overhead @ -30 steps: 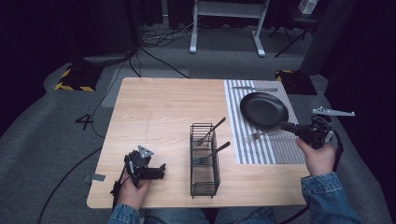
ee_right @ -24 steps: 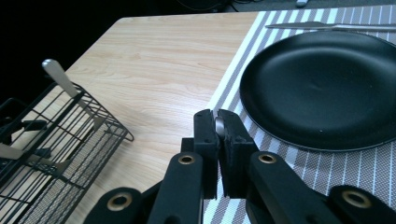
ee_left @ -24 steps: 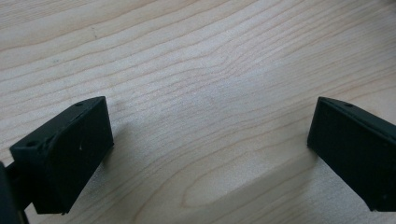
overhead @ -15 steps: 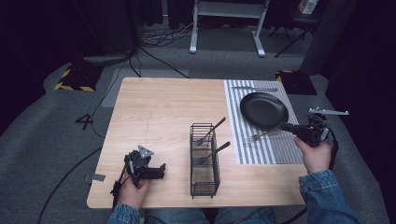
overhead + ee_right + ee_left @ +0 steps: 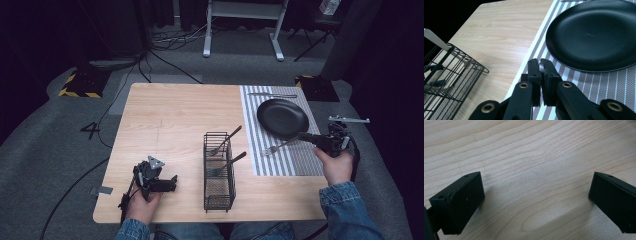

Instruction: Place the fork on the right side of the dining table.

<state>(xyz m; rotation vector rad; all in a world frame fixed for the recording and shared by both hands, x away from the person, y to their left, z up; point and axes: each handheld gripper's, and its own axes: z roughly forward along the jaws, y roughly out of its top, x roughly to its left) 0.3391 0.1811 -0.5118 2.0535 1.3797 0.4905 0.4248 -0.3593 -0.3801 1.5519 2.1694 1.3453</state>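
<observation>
My right gripper (image 5: 307, 137) is shut on the handle of a silver fork (image 5: 280, 146). The fork lies low over the striped placemat (image 5: 295, 162), tines pointing left, just in front of the black plate (image 5: 282, 118). In the right gripper view, the jaws (image 5: 540, 72) pinch a sliver of the metal handle (image 5: 541, 66), with the plate (image 5: 594, 32) just beyond. My left gripper (image 5: 171, 183) rests on the table's near left, open. Between its fingers (image 5: 459, 202) there is only bare wood.
A black wire basket (image 5: 218, 172) with two utensils leaning in it stands mid-table, between the hands; its corner (image 5: 454, 72) is in the right gripper view too. A knife (image 5: 272, 94) lies at the placemat's far edge. The wooden table (image 5: 165, 120) ends close behind both hands.
My right gripper has sunk a little and drifted left with the fork, bringing it down by the plate. The left hand has stayed put.
</observation>
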